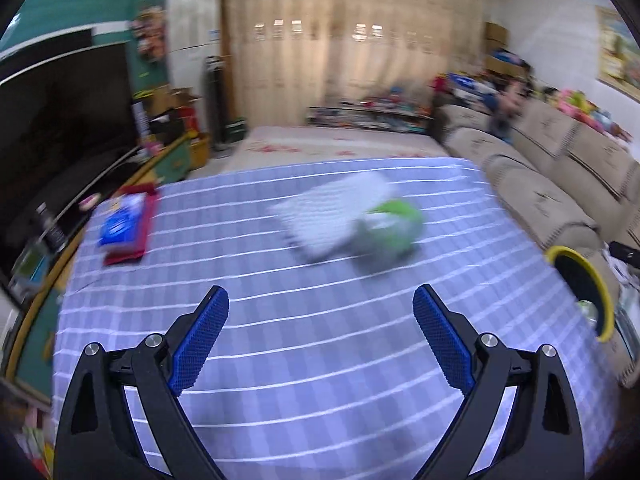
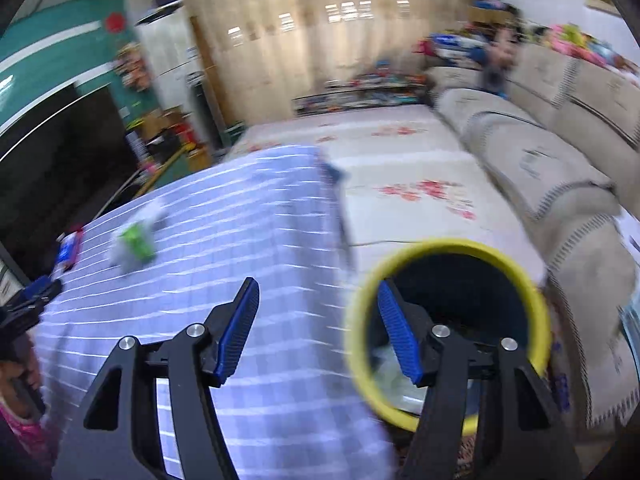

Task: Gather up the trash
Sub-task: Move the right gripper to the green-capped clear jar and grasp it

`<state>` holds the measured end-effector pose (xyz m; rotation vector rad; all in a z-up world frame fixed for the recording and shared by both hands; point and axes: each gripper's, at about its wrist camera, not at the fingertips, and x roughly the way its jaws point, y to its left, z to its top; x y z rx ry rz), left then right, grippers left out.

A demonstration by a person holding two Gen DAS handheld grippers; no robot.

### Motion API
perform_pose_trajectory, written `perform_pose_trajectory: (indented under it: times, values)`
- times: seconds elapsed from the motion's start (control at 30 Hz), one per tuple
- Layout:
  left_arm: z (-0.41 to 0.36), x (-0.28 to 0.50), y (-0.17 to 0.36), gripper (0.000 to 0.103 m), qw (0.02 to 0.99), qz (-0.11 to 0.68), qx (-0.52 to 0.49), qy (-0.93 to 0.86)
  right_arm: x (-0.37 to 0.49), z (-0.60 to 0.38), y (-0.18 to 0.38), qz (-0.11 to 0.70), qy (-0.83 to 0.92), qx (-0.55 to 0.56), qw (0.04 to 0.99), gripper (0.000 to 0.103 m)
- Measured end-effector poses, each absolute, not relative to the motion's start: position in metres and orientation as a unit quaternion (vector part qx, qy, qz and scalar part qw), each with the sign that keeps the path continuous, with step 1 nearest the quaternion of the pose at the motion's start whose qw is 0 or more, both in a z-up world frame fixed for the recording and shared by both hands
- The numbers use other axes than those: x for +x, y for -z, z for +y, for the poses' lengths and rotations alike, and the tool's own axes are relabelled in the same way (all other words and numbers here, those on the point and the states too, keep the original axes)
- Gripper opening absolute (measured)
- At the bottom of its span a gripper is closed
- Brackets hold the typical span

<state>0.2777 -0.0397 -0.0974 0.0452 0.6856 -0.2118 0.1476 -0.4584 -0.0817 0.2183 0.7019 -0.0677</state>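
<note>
Trash (image 1: 352, 220), a blurred white crumpled sheet with a green-and-white piece against its right side, lay on the blue-and-white checked tablecloth (image 1: 320, 360), well ahead of the left gripper (image 1: 320, 304) and slightly right of its centre line. That gripper hung above the cloth with its blue pads (image 1: 200, 344) spread wide and nothing between them. In the right wrist view the same trash (image 2: 134, 244) sat far off to the left of the right gripper (image 2: 318, 292), near the far left part of the table. The right gripper's jaws stood apart and empty; its left finger was over the cloth, and its right finger (image 2: 400, 336) was over the mouth of a yellow-rimmed bin (image 2: 360, 344) standing just beside the table's right edge. Pale crumpled material showed inside the bin, too blurred to identify. A red-and-blue stack (image 1: 126, 232) rested at the table's far left. Beyond the table lay a floral floor mat (image 2: 400, 184), with a beige sofa (image 1: 540, 184) along the right.
</note>
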Motion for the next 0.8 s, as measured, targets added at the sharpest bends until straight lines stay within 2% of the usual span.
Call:
perform_pose_trajectory:
  times: [0.2,0.37,0.47,0.8]
  values:
    - [0.007,0.285,0.115,0.092,0.938,0.337,-0.025,0.080,0.204,-0.363,0.074,0.348,-0.084,0.061,0.932,0.062]
    - [0.014,0.284,0.123,0.092,0.936,0.344,-0.033,0.070,0.243,-0.292,0.078,0.327,-0.160,-0.004,0.931,0.086]
    - [0.016,0.284,0.124,0.092,0.933,0.349,-0.045,0.073,0.265,-0.265,0.084,0.329,-0.173,-0.043,0.927,0.089]
    - [0.004,0.279,0.125,0.093,0.934,0.349,-0.032,0.072,0.328,-0.235,0.126,0.382,-0.169,-0.088,0.904,0.090]
